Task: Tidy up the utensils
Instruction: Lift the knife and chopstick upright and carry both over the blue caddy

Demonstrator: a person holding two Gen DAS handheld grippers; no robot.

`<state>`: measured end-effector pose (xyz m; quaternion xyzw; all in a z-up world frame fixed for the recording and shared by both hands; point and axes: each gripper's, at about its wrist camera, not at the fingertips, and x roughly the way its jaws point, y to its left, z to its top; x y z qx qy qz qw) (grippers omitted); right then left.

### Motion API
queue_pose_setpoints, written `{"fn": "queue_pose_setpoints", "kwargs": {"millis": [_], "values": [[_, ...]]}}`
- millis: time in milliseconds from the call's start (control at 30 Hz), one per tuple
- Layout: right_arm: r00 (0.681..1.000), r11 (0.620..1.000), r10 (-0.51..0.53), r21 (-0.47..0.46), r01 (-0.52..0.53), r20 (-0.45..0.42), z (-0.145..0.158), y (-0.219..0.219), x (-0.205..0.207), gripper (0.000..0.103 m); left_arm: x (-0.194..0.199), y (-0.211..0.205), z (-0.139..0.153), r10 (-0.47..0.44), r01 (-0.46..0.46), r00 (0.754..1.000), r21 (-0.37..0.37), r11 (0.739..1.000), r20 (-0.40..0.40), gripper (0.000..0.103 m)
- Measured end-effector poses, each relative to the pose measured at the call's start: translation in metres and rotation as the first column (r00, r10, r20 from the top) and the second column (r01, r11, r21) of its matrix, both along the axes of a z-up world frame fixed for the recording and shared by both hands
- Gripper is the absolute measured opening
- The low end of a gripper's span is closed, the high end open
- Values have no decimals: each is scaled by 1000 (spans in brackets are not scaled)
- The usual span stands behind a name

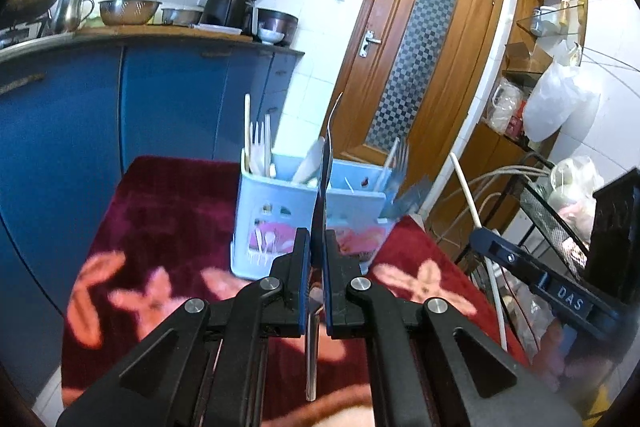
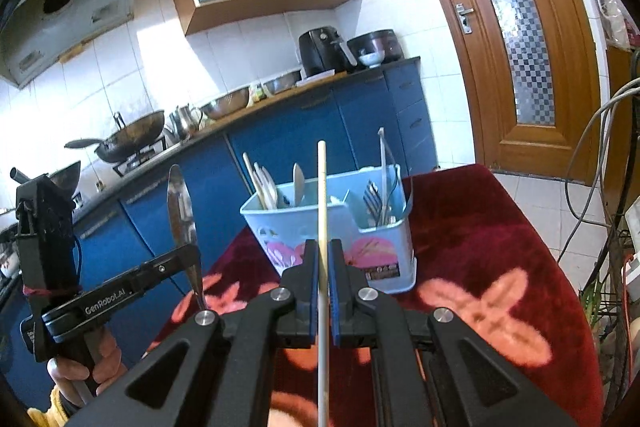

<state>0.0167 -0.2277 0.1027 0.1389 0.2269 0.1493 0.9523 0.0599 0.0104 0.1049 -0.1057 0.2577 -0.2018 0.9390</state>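
Observation:
A light blue utensil holder [image 1: 280, 223] [image 2: 316, 223] with compartments stands on a red flowered cloth [image 1: 168, 211] [image 2: 488, 227]. It holds white plastic spoons and forks [image 1: 260, 147] on one side and metal forks [image 2: 372, 203] on the other. My left gripper [image 1: 318, 239] is shut on a metal spoon [image 1: 325, 163], seen edge-on and pointing up in front of the holder. The same spoon [image 2: 179, 211] shows in the right wrist view, left of the holder. My right gripper [image 2: 323, 251] is shut on a pale wooden chopstick [image 2: 322, 195], upright in front of the holder.
Blue kitchen cabinets [image 1: 160, 95] with a counter of bowls, a wok [image 2: 132, 139] and an air fryer [image 2: 320, 51] stand behind. A wooden door [image 1: 416, 59] is to the right. A wire rack with bags and cables [image 1: 560, 187] stands right of the table.

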Motion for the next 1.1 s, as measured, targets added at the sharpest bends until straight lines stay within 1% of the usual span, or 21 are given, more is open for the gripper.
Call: {"fn": "queue_pose_setpoints", "kwargs": {"millis": [367, 567, 667, 833, 967, 1100], "values": [[999, 999, -18, 38, 17, 29, 6, -11, 18, 6, 35, -8, 45, 59, -61, 992, 8, 998, 113, 4], [997, 998, -22, 58, 18, 71, 14, -15, 31, 6, 62, -12, 73, 95, -97, 978, 3, 995, 188, 4], [995, 997, -28, 74, 21, 93, 18, -18, 41, 6, 76, -14, 82, 116, -120, 969, 6, 993, 218, 4], [990, 994, -40, 105, 26, 132, 22, -20, 64, 6, 98, -17, 85, 131, -138, 960, 10, 990, 248, 4], [981, 992, -58, 124, 36, 185, 26, -17, 84, 6, 110, -20, 80, 144, -154, 951, 16, 988, 274, 4], [973, 988, -83, 143, 52, 216, 27, -11, 105, 6, 118, -21, 73, 156, -170, 943, 24, 985, 292, 4]]}}
